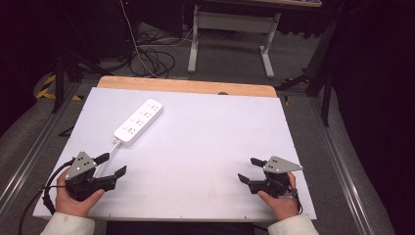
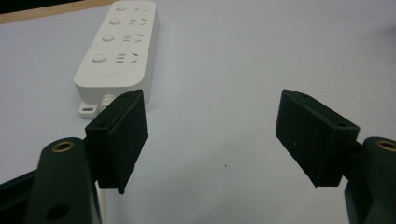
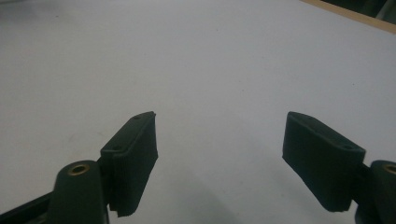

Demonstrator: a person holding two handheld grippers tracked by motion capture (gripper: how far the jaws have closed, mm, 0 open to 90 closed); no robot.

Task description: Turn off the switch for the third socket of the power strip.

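Jaws of my left gripper (image 1: 111, 165) are standing wide apart, gripping nothing, near the power strip (image 1: 139, 121); my right gripper (image 1: 250, 169) is gaping empty too.

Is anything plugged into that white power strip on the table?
No, its sockets are empty. The power strip lies flat, and the left gripper view shows every socket face bare.

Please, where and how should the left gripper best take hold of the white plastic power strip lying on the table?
Probably across its narrow width, at the near end. The white plastic power strip lies flat and long on the white table, its cord end toward the open left gripper. Its long side edges are straight and parallel, so coming from above, one jaw on each long side, seems safest. The open right gripper is far away.
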